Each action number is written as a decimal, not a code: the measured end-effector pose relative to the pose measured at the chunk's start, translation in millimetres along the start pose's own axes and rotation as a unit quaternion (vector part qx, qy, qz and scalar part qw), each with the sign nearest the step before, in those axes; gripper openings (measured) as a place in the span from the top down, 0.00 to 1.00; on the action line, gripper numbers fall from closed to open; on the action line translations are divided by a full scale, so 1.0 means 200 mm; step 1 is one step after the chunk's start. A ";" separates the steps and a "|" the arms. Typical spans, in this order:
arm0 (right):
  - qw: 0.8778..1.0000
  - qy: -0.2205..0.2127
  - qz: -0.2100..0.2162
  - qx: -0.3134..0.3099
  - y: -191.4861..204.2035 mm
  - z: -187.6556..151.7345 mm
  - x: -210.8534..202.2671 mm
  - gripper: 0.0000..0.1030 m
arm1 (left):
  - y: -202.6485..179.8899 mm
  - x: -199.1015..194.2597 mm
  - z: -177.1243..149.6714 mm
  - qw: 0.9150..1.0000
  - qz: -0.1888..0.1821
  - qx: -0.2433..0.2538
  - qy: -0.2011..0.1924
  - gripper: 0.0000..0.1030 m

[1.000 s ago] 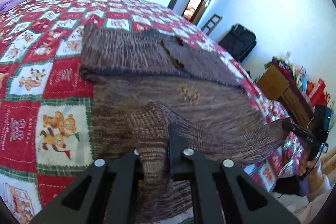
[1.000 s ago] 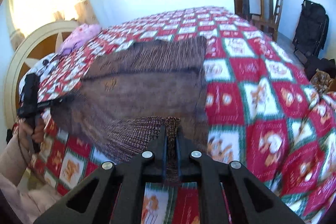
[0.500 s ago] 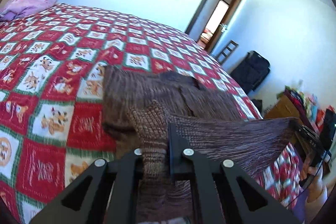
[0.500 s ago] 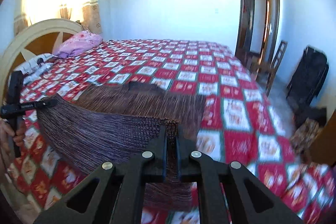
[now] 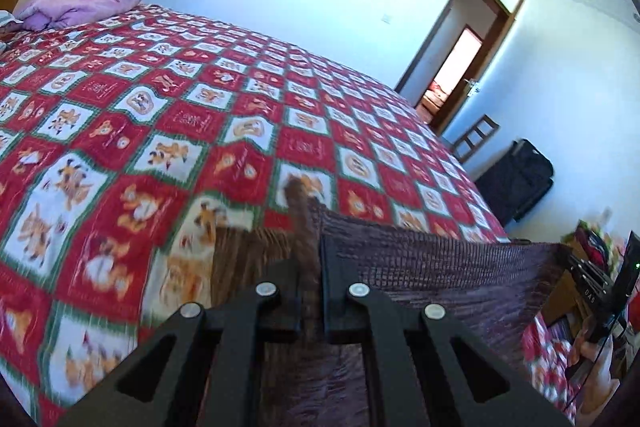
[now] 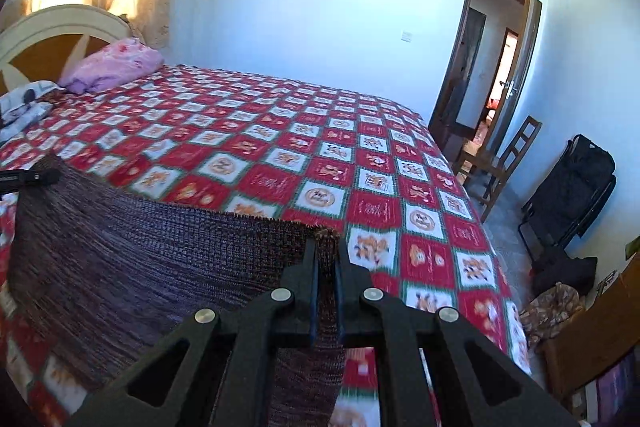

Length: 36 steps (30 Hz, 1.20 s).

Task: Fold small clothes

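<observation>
A brown knitted sweater (image 5: 432, 279) is lifted off the bed and stretched taut between my two grippers. My left gripper (image 5: 309, 247) is shut on one corner of its edge. My right gripper (image 6: 326, 251) is shut on the other corner, and the sweater (image 6: 132, 251) spreads out to the left of it and hangs down. The right gripper also shows at the right edge of the left wrist view (image 5: 588, 291), and the left gripper at the left edge of the right wrist view (image 6: 28, 179). The lower part of the sweater is hidden below the fingers.
The bed's red, white and green patchwork quilt (image 6: 304, 155) fills the middle. A pink pillow (image 6: 116, 65) and a headboard (image 6: 52, 39) lie at the far left. An open door (image 6: 508, 67), a wooden chair (image 6: 504, 163) and a black bag (image 6: 576, 187) stand to the right.
Both grippers have lifted the sweater's edge up and carried it forward over the rest of the garment. The folded part that lay on the quilt is now hidden behind the raised edge.
</observation>
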State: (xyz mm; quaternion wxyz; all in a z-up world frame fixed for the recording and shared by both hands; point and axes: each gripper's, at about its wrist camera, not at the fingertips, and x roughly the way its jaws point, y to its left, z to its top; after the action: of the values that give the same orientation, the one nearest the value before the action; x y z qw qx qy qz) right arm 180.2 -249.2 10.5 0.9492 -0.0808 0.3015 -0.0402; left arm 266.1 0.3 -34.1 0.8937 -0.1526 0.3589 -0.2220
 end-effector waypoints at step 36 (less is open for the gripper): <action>0.995 0.092 0.004 0.038 -0.02 -0.26 0.73 0.94 | -0.04 0.53 -0.08 0.989 0.063 0.083 0.107 0.83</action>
State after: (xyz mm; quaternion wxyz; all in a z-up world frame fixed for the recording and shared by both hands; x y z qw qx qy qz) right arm 268.8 -279.0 -113.7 0.9199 -0.0396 0.3862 -0.0553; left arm 320.4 -62.1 -102.7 0.8717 -0.0307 0.4421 -0.2094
